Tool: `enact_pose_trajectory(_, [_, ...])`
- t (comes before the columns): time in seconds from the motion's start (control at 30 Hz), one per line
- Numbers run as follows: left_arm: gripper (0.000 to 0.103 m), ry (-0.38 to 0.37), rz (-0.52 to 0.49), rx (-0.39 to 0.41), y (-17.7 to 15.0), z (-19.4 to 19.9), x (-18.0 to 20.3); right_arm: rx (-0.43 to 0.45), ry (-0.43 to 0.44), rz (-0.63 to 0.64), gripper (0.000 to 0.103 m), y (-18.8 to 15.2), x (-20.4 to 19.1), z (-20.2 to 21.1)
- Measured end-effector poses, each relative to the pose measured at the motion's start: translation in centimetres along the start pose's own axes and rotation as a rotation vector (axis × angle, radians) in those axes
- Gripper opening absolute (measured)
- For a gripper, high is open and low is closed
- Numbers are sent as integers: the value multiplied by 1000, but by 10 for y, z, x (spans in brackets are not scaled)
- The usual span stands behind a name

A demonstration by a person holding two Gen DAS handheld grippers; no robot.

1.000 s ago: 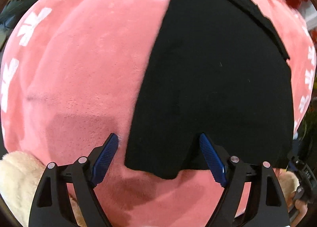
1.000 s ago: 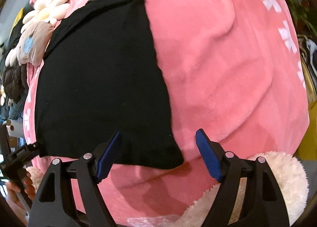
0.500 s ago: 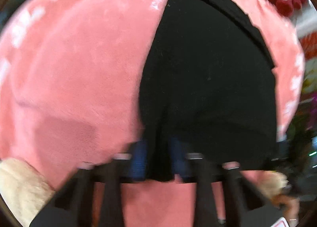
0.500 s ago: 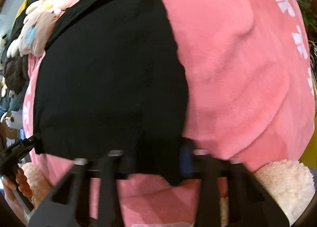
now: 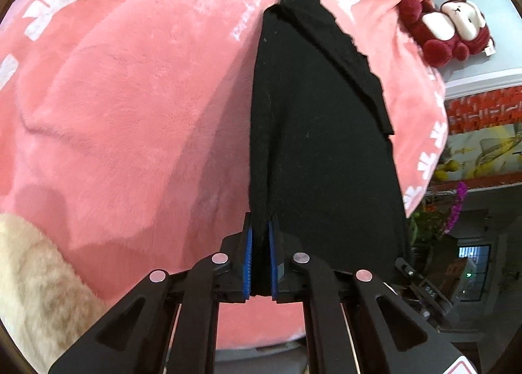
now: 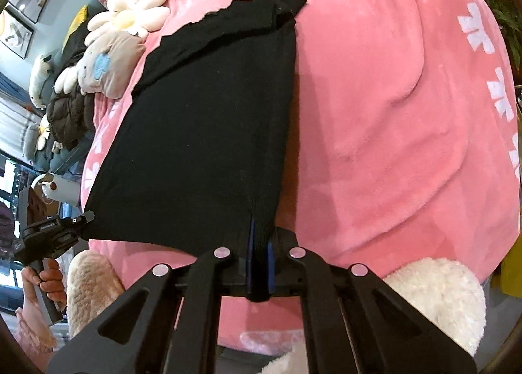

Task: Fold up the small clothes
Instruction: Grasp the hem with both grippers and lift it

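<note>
Black garment (image 5: 326,152) lies on pink fleece blanket (image 5: 130,113), near corners pinched tight in left gripper (image 5: 260,256) and right gripper (image 6: 258,263), edge lifted.

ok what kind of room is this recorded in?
Most likely a home living room or bedroom. A pink fleece blanket covers the soft work surface, plush toys sit along its edge, and framed pictures hang on the wall.

Both grippers are showing black plastic linkage arms with triangular cut-outs. Silver round rivets are studding the left gripper (image 5: 260,263) and right gripper (image 6: 259,268), and ribbed blue pads (image 5: 248,260) are lining the fingers just beyond those rivets.
</note>
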State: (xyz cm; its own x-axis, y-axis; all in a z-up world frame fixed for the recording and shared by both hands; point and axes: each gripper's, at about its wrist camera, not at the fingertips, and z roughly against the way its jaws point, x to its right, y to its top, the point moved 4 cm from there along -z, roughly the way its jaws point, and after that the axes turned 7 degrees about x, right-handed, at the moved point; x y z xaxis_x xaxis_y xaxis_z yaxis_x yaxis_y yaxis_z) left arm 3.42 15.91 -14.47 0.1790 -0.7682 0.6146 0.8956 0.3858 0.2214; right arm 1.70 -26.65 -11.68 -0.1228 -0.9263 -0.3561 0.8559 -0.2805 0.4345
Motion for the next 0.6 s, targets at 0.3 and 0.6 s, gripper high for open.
enact_pose_trajectory(0.3, [5, 22, -66, -25, -44, 42, 7, -61, 19, 28, 4, -61, 1, 36])
enact_pose_trajectory(0.6, [5, 87, -200, -66, -106, 72, 17, -108, -3, 92, 4, -114, -10, 69])
